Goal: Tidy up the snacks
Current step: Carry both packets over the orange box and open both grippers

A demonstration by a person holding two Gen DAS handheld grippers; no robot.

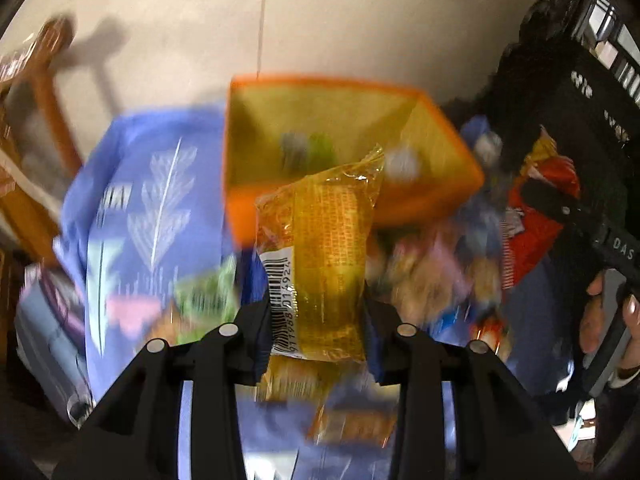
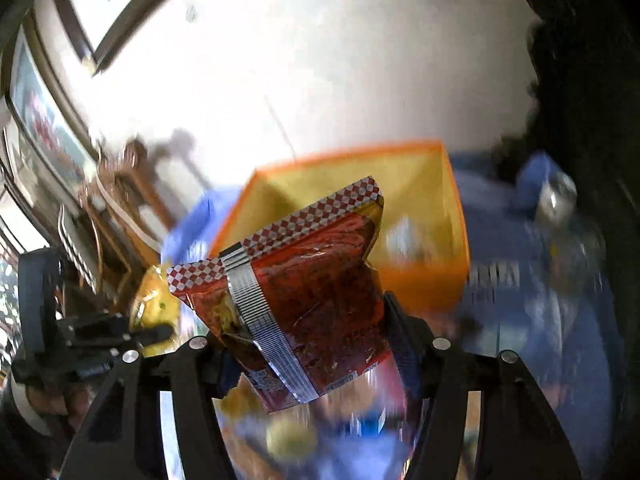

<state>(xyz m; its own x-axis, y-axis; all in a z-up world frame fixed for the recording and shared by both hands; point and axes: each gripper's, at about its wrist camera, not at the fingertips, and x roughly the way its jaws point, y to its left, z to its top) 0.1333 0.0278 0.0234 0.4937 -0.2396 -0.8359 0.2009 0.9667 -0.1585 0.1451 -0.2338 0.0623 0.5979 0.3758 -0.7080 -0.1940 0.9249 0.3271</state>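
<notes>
Snacks first: yellow pack (image 1: pixel 320 248), clear crinkly film w/ barcode strip, sits clamped between the pads of the left hand-held gripper (image 1: pixel 318 320), held up just in front of the orange bin (image 1: pixel 240 212). Red pack (image 2: pixel 304 292), glossy foil w/ checkered top seal and silver back seam, is pinched across its lower half by the right hand-held gripper (image 2: pixel 308 344), also raised before the bin. Both prob. light, soft and slippery; film will buckle and contents may crush, so best taken mid-body across the flat width w/ modest squeeze, not by the sealed ends. Bin is a stiff open box, orange outside, yellow lining, a few small items inside (blurred). Below, more loose wrapped snacks (image 1: pixel 432 272) lie scattered on a blue patterned cloth (image 1: pixel 160 184) over the counter. Wooden chair (image 1: pixel 44 92) and pale wall behind. Heavy motion blur, so finer detail can't be read.
</notes>
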